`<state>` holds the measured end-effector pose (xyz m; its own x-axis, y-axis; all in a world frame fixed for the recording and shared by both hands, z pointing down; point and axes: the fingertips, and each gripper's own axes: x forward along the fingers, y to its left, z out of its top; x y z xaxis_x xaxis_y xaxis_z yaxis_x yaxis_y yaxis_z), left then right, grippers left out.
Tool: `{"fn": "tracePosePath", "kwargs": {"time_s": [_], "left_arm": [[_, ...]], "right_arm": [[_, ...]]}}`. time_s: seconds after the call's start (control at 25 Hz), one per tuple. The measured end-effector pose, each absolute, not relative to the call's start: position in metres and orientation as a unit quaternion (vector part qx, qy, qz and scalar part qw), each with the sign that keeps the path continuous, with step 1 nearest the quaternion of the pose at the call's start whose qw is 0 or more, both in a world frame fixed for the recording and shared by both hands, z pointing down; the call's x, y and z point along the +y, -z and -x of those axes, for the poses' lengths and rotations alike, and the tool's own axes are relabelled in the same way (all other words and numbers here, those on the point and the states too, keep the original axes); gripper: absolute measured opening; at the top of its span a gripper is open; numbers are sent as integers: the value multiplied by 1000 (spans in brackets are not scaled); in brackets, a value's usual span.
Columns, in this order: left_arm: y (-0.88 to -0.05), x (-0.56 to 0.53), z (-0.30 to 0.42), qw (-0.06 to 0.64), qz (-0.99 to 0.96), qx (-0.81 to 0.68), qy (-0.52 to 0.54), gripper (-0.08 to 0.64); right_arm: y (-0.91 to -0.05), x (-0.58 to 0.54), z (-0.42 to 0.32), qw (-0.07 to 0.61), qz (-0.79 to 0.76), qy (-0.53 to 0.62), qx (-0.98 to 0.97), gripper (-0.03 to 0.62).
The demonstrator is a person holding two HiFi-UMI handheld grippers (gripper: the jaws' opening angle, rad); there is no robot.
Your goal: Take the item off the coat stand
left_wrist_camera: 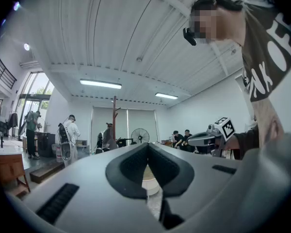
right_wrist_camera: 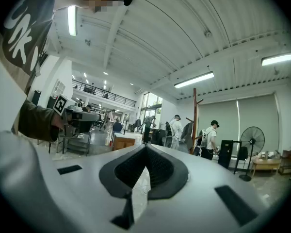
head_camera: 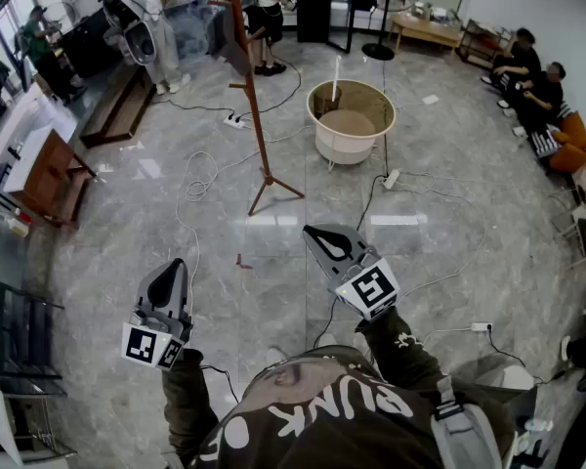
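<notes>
Approach comes first: the coat stand (head_camera: 254, 106) rises far across the floor (head_camera: 107, 252), with a dark garment (head_camera: 236, 57) hanging at its left side, well apart from both grippers. The left gripper (head_camera: 168, 272) and right gripper (head_camera: 322, 234) point toward it, jaws closed and empty. I judge one must open near the garment, then lift it up off the peg rather than tug. Loose cables (head_camera: 190, 189) cross the grey marble, and a round tub (head_camera: 347, 149) stands right of the stand. People work along the far walls.
</notes>
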<state>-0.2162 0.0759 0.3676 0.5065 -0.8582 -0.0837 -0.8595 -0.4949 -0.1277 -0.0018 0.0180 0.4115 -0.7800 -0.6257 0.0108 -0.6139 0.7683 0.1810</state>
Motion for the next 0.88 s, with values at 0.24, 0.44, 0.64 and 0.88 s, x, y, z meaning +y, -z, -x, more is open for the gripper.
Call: {"fn": "tracePosePath", "kwargs": {"time_s": [0.24, 0.44, 0.64, 0.88], "left_arm": [[-367, 76, 215, 77, 865, 497, -4, 3], [-370, 77, 211, 79, 866, 493, 0, 3], [-372, 75, 210, 79, 869, 489, 2, 3], [-370, 70, 201, 79, 869, 489, 6, 3]], "right_arm": [[-410, 18, 2, 31, -329, 84, -940, 9], [-413, 18, 0, 33, -329, 85, -940, 9], [-414, 13, -2, 27, -342, 87, -935, 9], [-420, 7, -9, 34, -336, 85, -937, 29]]}}
